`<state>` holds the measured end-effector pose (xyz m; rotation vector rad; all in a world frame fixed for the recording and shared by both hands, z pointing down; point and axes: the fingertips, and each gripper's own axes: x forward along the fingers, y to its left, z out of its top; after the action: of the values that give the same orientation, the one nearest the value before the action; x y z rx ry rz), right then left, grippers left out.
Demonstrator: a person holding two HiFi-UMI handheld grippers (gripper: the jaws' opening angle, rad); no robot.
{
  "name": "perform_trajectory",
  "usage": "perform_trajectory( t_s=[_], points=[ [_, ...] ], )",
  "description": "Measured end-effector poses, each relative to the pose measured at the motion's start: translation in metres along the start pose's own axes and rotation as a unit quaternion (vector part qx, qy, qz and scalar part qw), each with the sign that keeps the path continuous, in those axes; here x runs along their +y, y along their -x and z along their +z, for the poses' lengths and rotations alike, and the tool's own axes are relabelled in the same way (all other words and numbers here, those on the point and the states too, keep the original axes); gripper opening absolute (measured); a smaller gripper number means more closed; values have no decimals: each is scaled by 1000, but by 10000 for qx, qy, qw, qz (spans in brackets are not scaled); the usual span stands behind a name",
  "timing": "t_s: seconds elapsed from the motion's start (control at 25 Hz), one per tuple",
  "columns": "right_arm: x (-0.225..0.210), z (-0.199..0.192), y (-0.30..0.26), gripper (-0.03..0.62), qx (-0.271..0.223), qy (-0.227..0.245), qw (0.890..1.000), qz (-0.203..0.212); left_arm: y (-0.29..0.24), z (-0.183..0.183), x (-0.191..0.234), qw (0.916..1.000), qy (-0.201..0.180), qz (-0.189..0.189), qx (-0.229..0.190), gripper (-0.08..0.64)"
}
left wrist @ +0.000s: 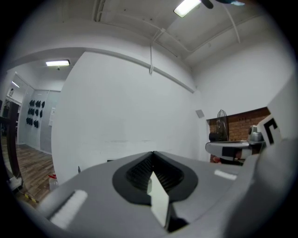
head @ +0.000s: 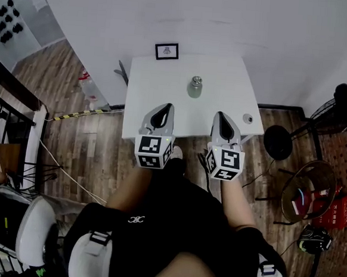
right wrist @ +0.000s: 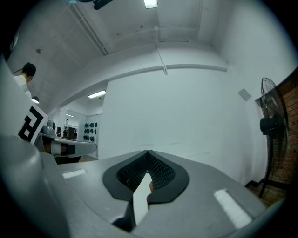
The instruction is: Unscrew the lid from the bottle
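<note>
Bottle (head: pixel 195 87) upright on table (head: pixel 226 79); framed card (head: pixel 166 51) illegible.

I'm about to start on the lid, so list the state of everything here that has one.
left tongs: shut, nothing between them.
right tongs: shut, nothing between them.
bottle: upright on the table, apart from both tongs.
lid: on the bottle, not yet unscrewed.

surface: white table (head: pixel 159 95) | on it: bottle (head: pixel 195 87) | marker card (head: pixel 166 51) | small disc (head: pixel 247 118)
</note>
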<state>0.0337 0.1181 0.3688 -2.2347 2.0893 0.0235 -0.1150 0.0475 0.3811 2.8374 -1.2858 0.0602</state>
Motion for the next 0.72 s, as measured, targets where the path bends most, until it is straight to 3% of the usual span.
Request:
perform_trajectory(
  t_s=[0.32,0.72],
  points=[
    [-10,-24,-42,0,138,60,9997,200,-36,-22,12,9999,48,74,134,54],
    [-55,-49,-145,0,439,61,9983,370,-145,-38,45,9993,120,96,340,54]
  ],
)
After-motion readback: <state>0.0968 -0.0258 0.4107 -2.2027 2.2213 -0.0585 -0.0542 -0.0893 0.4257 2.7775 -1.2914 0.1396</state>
